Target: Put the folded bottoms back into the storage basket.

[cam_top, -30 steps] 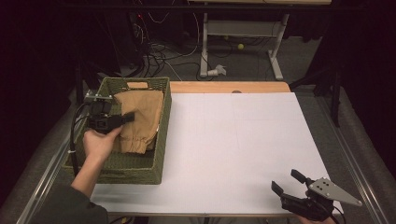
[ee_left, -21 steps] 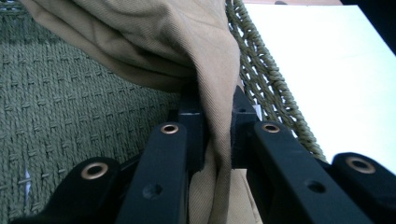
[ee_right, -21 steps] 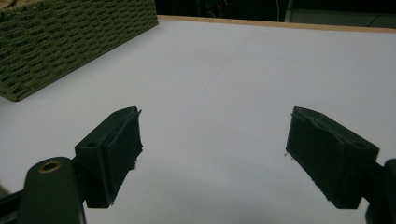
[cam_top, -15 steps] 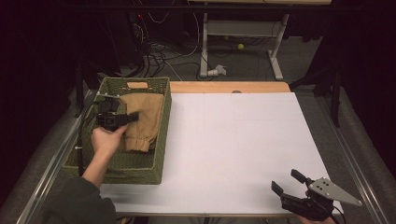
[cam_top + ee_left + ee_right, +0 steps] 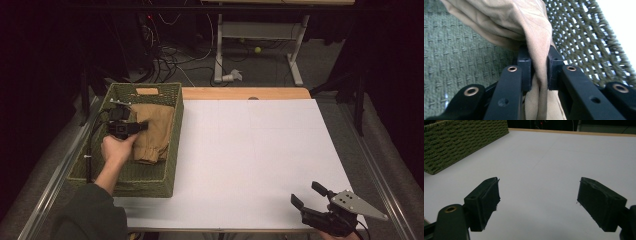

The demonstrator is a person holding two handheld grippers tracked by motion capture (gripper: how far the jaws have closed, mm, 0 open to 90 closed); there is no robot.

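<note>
From the high view, the left hand-held gripper [image 5: 131,128] is down inside the green basket [image 5: 170,150] at the left side of the counter [image 5: 260,160], on top of the tan cloth [image 5: 156,132] that lies folded in it. The right hand-held gripper [image 5: 311,196] sits low at the near right corner of the counter, well apart from the basket. In the left gripper view, the left hand-held gripper [image 5: 539,72] has a fold of the cloth [image 5: 529,22] between its jaws; they have just been opening a little, but the pads still press on the fold, so it is pinching the cloth. In the right gripper view, the right hand-held gripper [image 5: 537,202] is spread wide with nothing in it, and the basket [image 5: 461,142] is far off. I think the thin fold could slip out if the jaws loosen more. The cloth could also catch on the basket wall if it is pulled sideways.
</note>
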